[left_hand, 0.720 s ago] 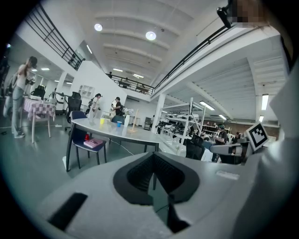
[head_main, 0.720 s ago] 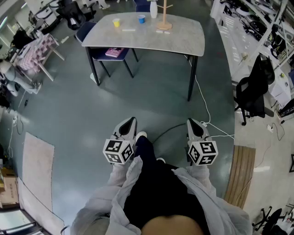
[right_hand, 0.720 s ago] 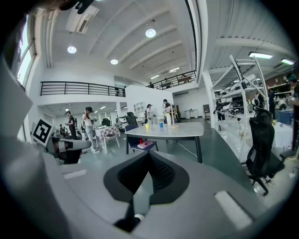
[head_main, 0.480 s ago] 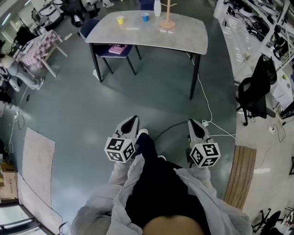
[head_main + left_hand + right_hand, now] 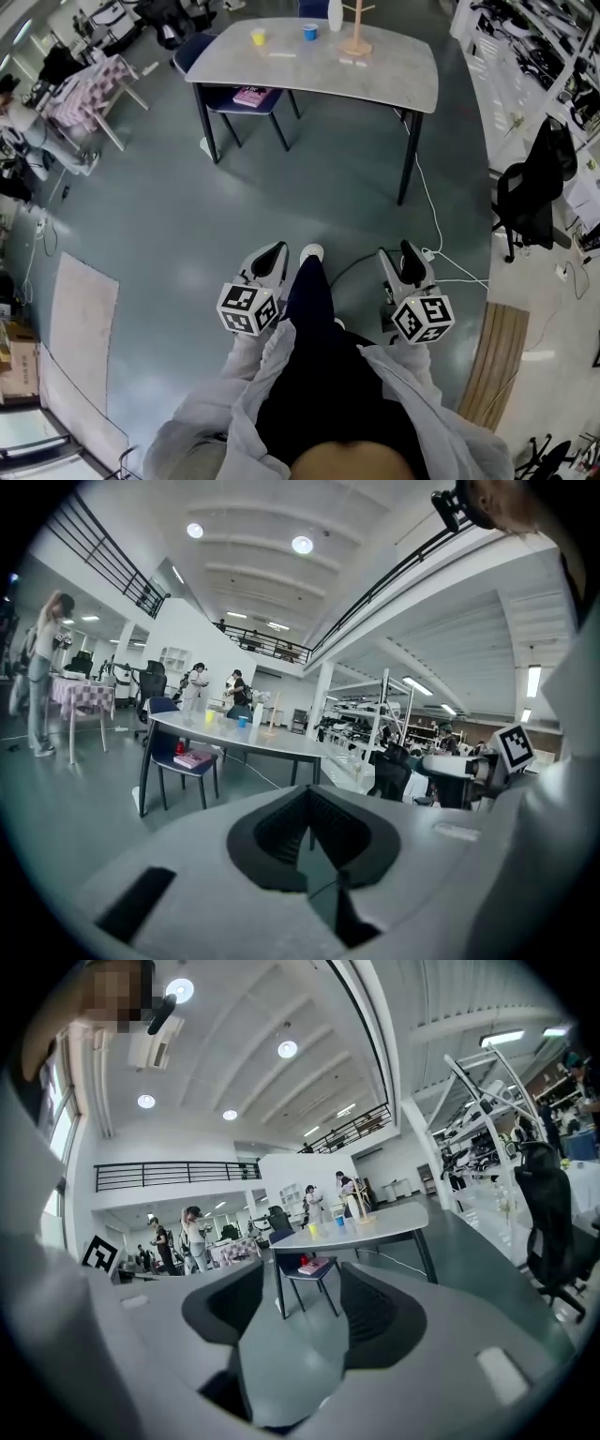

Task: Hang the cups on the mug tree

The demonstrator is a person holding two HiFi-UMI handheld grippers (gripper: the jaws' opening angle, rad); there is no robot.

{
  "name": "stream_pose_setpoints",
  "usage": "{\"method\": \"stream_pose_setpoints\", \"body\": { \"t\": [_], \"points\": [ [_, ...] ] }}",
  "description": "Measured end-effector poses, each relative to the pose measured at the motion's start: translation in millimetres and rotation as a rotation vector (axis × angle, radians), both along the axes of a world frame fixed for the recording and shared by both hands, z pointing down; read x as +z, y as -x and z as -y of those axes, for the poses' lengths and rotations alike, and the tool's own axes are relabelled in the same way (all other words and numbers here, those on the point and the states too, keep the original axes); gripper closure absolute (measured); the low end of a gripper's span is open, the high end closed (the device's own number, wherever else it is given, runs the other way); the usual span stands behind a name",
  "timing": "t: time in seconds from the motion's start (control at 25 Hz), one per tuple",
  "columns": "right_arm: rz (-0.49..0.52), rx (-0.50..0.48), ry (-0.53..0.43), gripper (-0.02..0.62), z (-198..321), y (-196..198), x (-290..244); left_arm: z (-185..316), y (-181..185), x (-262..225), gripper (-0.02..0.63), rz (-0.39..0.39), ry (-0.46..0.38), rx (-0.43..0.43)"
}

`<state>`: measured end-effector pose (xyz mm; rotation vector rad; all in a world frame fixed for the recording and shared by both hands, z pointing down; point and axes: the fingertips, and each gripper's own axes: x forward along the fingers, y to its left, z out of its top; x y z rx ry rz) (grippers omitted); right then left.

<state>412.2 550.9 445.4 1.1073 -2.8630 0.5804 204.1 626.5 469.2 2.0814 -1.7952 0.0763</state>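
The yellow cup [image 5: 258,37], blue cup [image 5: 310,32] and mug tree [image 5: 356,28] stand along the table's [image 5: 375,80] far edge, straight ahead and well apart from both claws. The left claw [image 5: 270,258], jaws together, lines up with the yellow cup. The right claw [image 5: 400,262], jaws apart and empty, is nearer the tree.

No writing, label, brand or number can be read in any of the views.

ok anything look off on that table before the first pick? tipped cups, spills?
Nothing stands out. Yellow cup and blue cup sit apart on the table near the mug tree, which stands upright; no spill shows. From this far, small flaws could be missed. A pink book lies on the chair seat.
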Motion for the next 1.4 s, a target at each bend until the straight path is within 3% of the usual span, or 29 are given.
{"method": "stream_pose_setpoints", "body": {
  "t": [0.08,0.56,0.8,1.2,1.4],
  "points": [
    [-0.005,-0.007,-0.005,0.330,13.6,9.2,1.7,13.6,7.5,-1.6,0.606,0.004,-0.006,-0.001],
    [-0.010,-0.067,0.016,0.328,119.0,87.6,1.1,123.8,74.9,-9.8,0.606,-0.007,-0.014,-0.009],
    [-0.013,-0.038,0.001,0.328,192.6,126.7,-15.6,190.2,125.7,-18.3,0.606,-0.007,-0.017,-0.021],
    [-0.039,0.009,-0.003,0.328,270.0,176.2,-17.7,281.0,188.0,-23.2,0.606,-0.011,-0.033,0.019],
    [0.010,0.047,-0.005,0.328,301.3,205.7,-22.3,308.6,218.6,-19.5,0.606,-0.015,-0.038,0.036]
  ]
}}
